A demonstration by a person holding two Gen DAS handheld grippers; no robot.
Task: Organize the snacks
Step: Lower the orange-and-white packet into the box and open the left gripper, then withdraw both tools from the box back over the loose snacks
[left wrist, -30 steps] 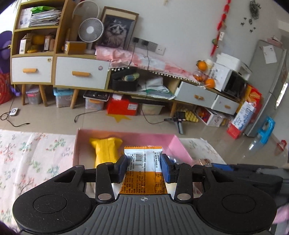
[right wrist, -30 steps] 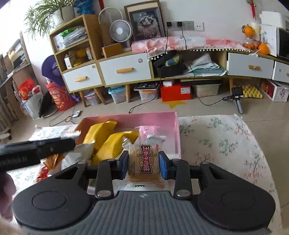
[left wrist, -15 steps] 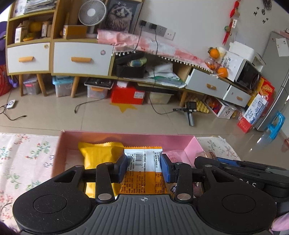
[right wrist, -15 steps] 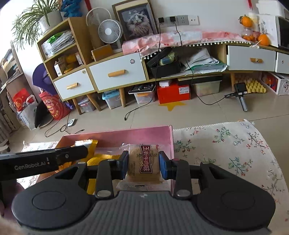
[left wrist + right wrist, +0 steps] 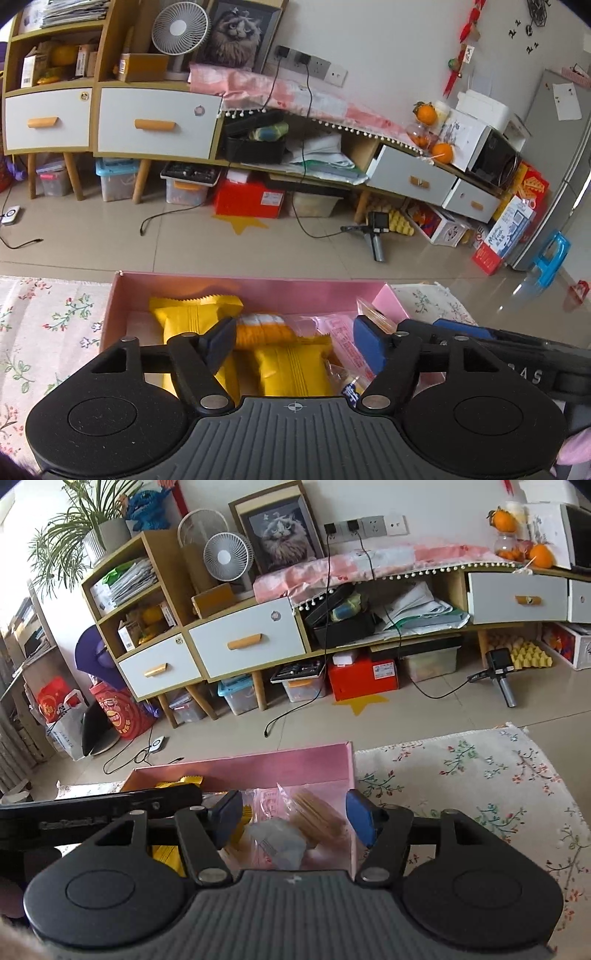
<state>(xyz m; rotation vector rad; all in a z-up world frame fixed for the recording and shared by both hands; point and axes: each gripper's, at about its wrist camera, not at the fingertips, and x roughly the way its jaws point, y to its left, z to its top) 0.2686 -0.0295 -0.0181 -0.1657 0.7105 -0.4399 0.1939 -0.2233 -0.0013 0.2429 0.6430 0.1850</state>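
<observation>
Pink box (image 5: 255, 291) holds snacks; both hand-held grippers, left (image 5: 295, 343) and right (image 5: 291, 818), gape wide.

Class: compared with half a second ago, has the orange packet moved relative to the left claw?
Yes. The orange packet has left the open left claw and lies in the pink box, beside the yellow packet.

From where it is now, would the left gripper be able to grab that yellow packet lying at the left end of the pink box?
Probably yes. The left gripper is open and hovers over the pink box, and the yellow packet lies uncovered at its top end. Its lower part sits behind the left finger, so a small shift left looks necessary.
</observation>
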